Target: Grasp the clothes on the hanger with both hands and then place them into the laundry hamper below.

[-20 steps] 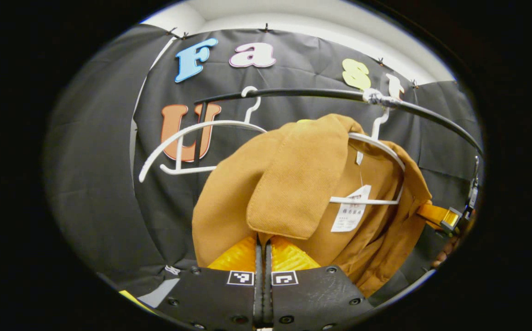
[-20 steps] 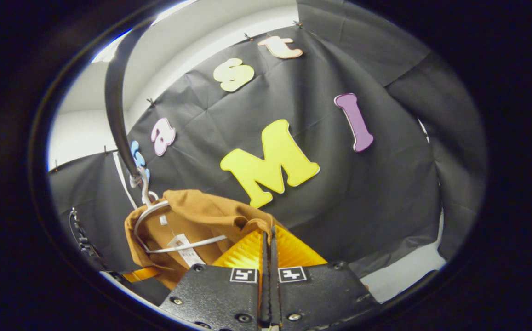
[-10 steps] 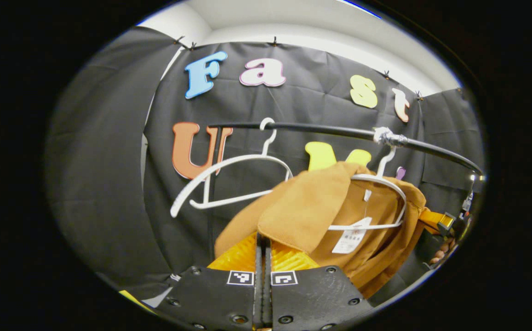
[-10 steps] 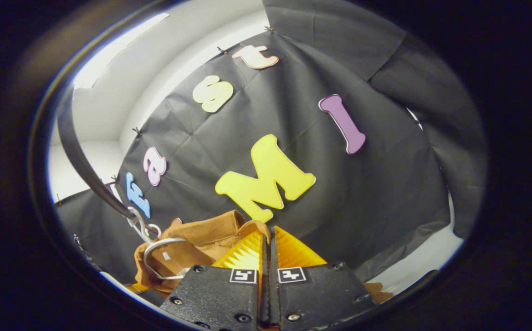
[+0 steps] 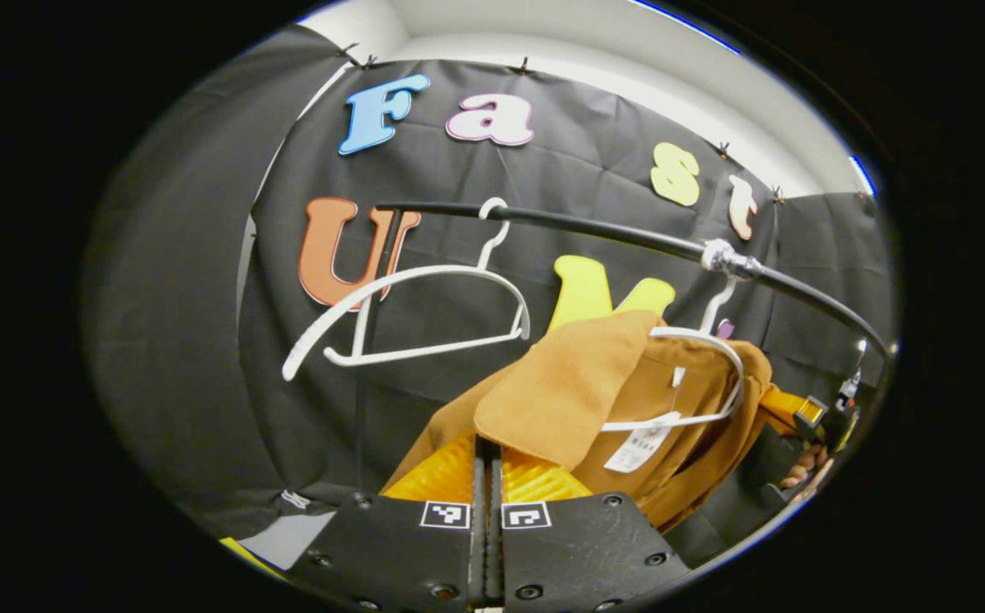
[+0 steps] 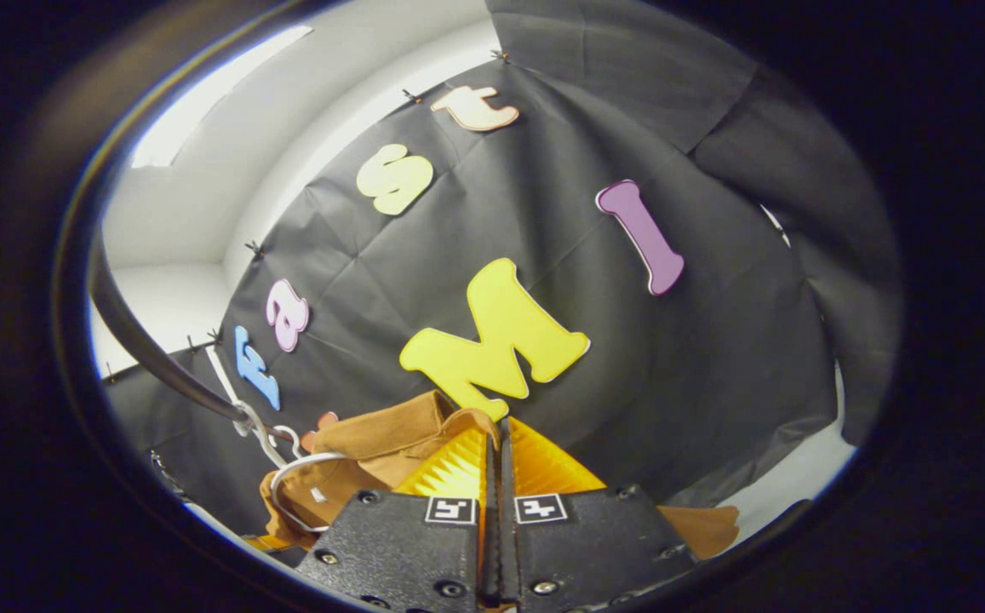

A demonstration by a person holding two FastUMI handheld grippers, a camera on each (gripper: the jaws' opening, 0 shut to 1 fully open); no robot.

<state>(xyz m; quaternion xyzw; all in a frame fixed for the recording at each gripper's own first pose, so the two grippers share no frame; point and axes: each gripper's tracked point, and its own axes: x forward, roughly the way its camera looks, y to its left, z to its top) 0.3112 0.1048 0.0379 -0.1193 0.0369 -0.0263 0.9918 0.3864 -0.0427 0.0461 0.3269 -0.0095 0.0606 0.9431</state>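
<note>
Hamper not seen from either gripper. Lower part of the brown jacket [image 5: 577,400] is cut off behind the left gripper [image 5: 487,443] body in the left gripper view; in the right gripper view most of the jacket [image 6: 390,438] is hidden behind the right gripper [image 6: 496,430]. Far right edge of the left gripper view: the other gripper [image 5: 807,413] and a hand [image 5: 803,468], small and blurry, hard to make out.

Left gripper: orange fingers [image 5: 441,472] pinched together with almost no gap, a fold of jacket cloth caught at the tips. Right gripper: fingers [image 6: 458,468] likewise pressed together, jacket edge caught between the tips.

Jacket hangs up high on a white hanger [image 5: 696,375] hooked to the black rail [image 5: 611,238], paper tag [image 5: 637,447] dangling inside. A second, bare white hanger [image 5: 407,315] hangs on the rail to its left in the left gripper view, apart from the jacket.
</note>
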